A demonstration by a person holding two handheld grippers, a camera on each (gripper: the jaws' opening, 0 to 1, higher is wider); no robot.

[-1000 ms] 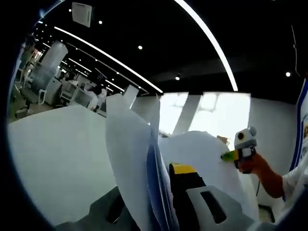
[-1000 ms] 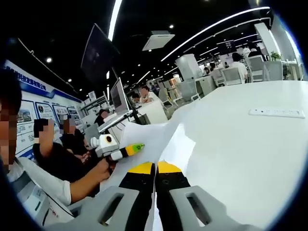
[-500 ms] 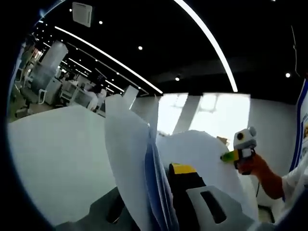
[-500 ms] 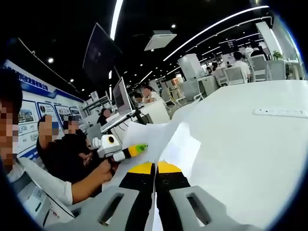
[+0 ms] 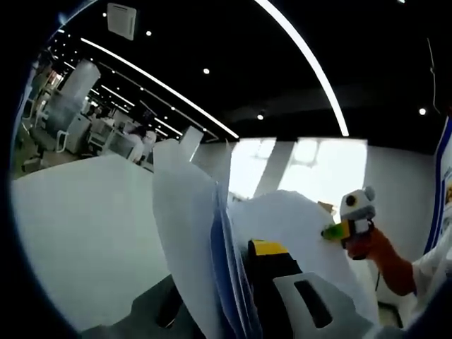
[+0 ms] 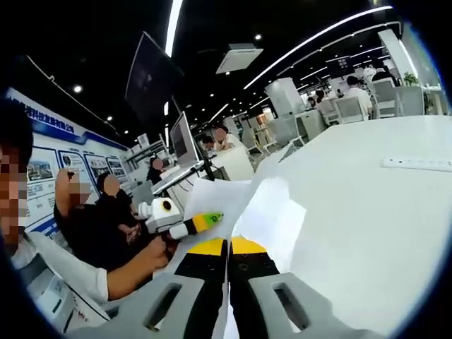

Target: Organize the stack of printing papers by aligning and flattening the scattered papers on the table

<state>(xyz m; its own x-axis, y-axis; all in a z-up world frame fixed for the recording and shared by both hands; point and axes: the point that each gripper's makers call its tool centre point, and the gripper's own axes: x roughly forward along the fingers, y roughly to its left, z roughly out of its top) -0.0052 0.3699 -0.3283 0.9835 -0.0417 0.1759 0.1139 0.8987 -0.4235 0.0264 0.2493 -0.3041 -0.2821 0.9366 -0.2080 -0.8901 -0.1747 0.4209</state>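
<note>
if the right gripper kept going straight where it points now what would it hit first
The right gripper is shut on the stack of papers, which stretches ahead of it. Beyond that, likely the white table, though depth is unclear.

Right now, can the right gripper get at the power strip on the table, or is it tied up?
Probably not. The right gripper is shut on the papers, which the left gripper also holds. The power strip lies far across the bare table; nothing blocks it.

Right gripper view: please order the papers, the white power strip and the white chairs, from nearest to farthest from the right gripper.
1. Papers, clamped between the jaws.
2. White power strip, on the table at right.
3. White chairs, beyond the table, upper right.
</note>
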